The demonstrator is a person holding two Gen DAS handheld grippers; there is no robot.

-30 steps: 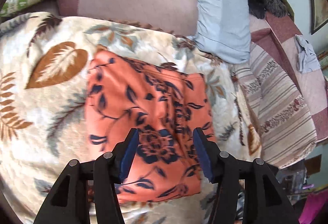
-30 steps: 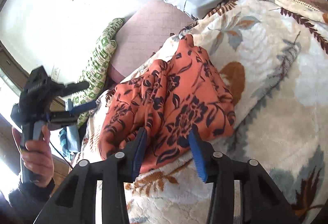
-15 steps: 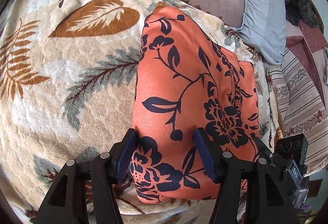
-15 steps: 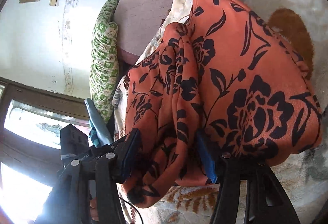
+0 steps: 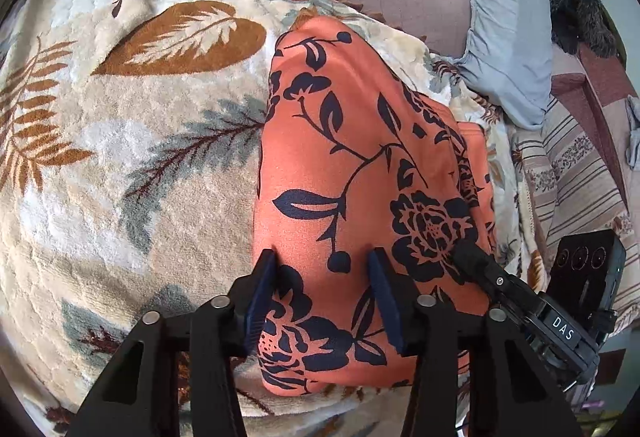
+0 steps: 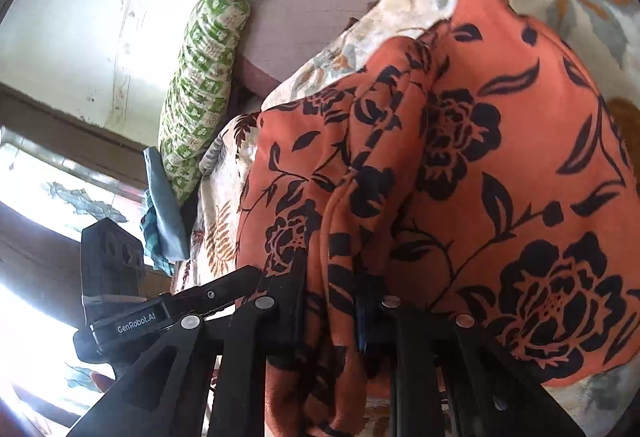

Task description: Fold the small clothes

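Both the left gripper (image 5: pixel 322 293) and right gripper (image 6: pixel 330 301) have just closed their jaws on the orange garment's (image 5: pixel 360 173) near edge at the bed's near side, ready to fold it.

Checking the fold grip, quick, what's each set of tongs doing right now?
Left tongs: just been closing, orange floral garment between them, grip cannot be told.
Right tongs: just closed, pinching a fold of the garment.

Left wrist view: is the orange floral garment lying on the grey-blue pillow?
No, the orange floral garment lies on the cream leaf-print blanket, while the grey-blue pillow sits apart, beyond the garment's far edge.
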